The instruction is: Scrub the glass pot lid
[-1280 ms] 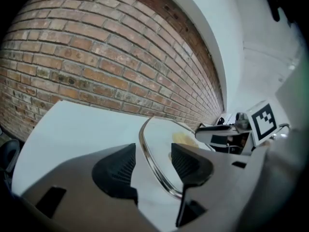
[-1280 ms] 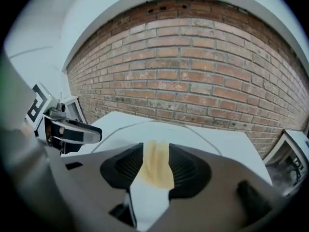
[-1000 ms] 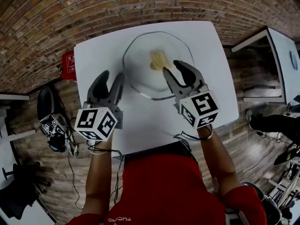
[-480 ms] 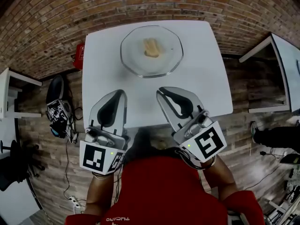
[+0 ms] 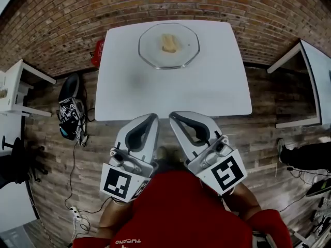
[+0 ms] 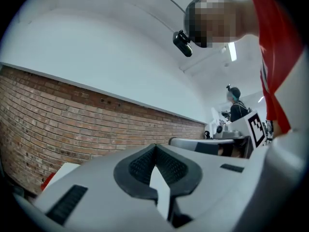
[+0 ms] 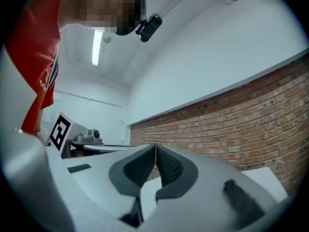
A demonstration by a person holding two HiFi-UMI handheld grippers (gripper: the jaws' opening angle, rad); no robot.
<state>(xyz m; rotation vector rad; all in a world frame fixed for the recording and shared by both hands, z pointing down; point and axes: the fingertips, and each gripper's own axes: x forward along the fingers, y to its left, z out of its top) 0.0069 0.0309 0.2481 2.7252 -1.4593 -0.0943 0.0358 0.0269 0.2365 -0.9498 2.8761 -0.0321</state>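
While the left gripper point(image 5: 150, 119) and right gripper point(image 5: 175, 117) hang short of the white table's point(image 5: 170, 94) near edge in head view, the glass pot lid point(image 5: 183, 53) lies at the far edge, well apart, with a yellowish thing point(image 5: 169, 42) at its centre. Left gripper view: jaws together, empty. Right gripper view: jaws have just been closing, tips touching, nothing held.

A lab-like test room: brick wall point(image 6: 72, 124) beyond the jaws, 3 white tables point(image 5: 170, 89) around them, marker-tagged gear point(image 5: 70, 119) and cables point(image 5: 74, 164) floored left.
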